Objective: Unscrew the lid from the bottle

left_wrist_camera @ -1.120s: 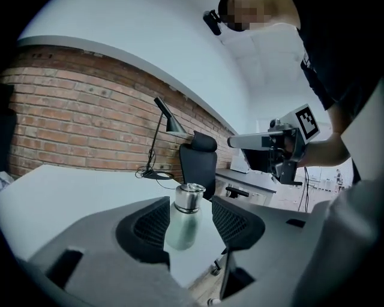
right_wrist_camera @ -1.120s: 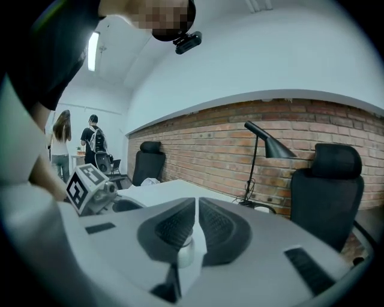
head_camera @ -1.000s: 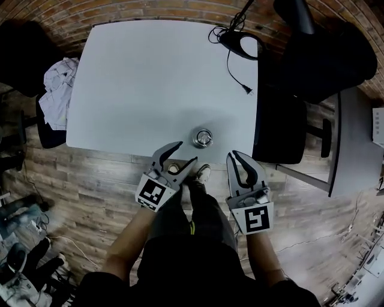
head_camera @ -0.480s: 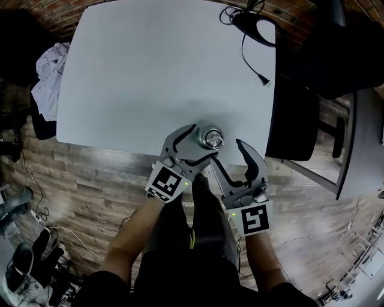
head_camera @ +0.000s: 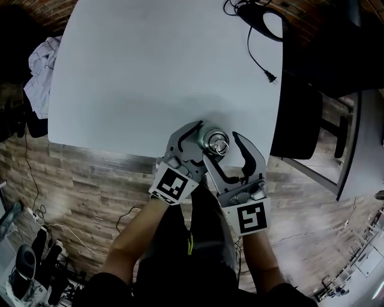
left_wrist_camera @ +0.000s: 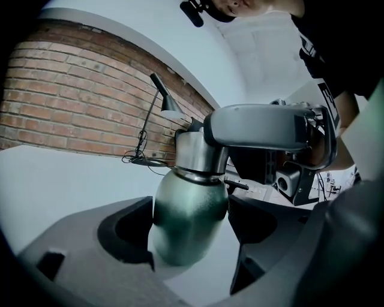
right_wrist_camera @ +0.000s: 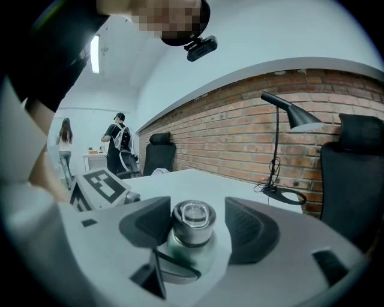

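Note:
A green metal bottle [head_camera: 215, 143] with a steel lid stands upright near the front edge of the white table [head_camera: 150, 72]. My left gripper [head_camera: 203, 143] reaches in from the left. Its jaws stand wide on either side of the green body [left_wrist_camera: 189, 222], with a gap on the right side. My right gripper [head_camera: 221, 146] comes in higher, its jaws still opening. The lid [right_wrist_camera: 193, 220] sits between them without being pressed. One right finger [left_wrist_camera: 258, 126] crosses in front of the lid in the left gripper view.
A black desk lamp [head_camera: 258, 15] and its loose plug [head_camera: 269, 75] lie at the table's far right. A black chair [head_camera: 294, 120] stands right of the table, and a crumpled cloth [head_camera: 36, 72] lies at the left. Two people [right_wrist_camera: 120, 147] stand far behind.
Both grippers have moved forward from beyond the table's edge to the bottle. Their jaws have spread and now sit around it, the left low and the right at the lid.

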